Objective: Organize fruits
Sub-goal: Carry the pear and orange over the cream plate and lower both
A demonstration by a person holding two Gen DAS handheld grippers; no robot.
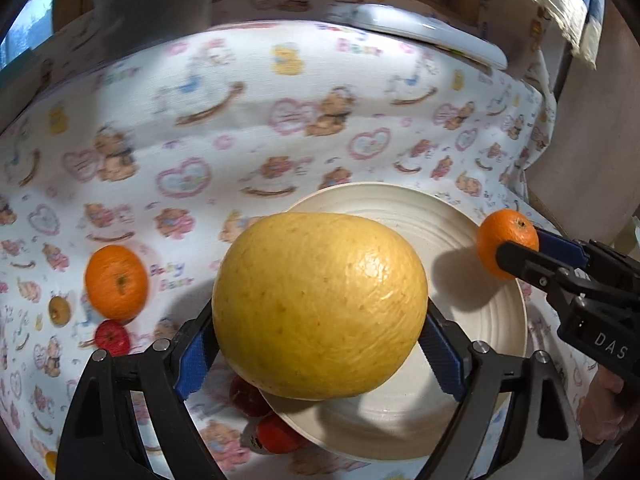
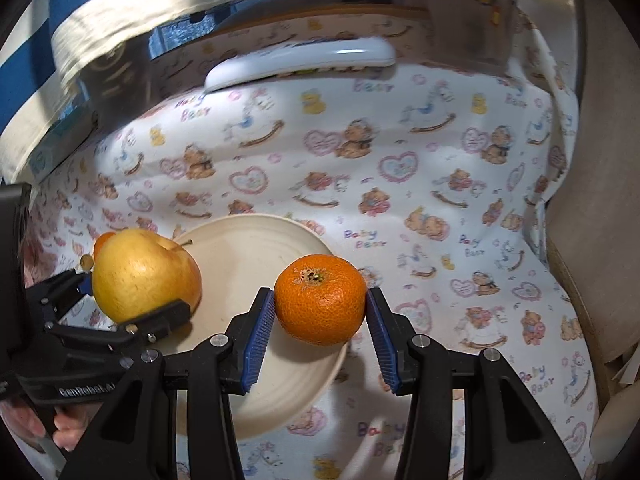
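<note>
Fruits are being carried over the plate (image 2: 224, 240): left hand-held gripper (image 1: 320, 344) grips the pear (image 1: 320, 304), right one (image 2: 320, 320) the orange (image 2: 320, 298); next, lower and release.

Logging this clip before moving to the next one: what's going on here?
A person is sorting fruit with two handheld tongs. The left tongs are clamped on a large yellow pear-like fruit, held over a round cream ceramic plate. The right tongs grip a small orange mandarin over the same plate's edge. Nothing lies on the plate that I can see. Another orange mandarin and a few small red fruits sit on the bear-print tablecloth.
</note>
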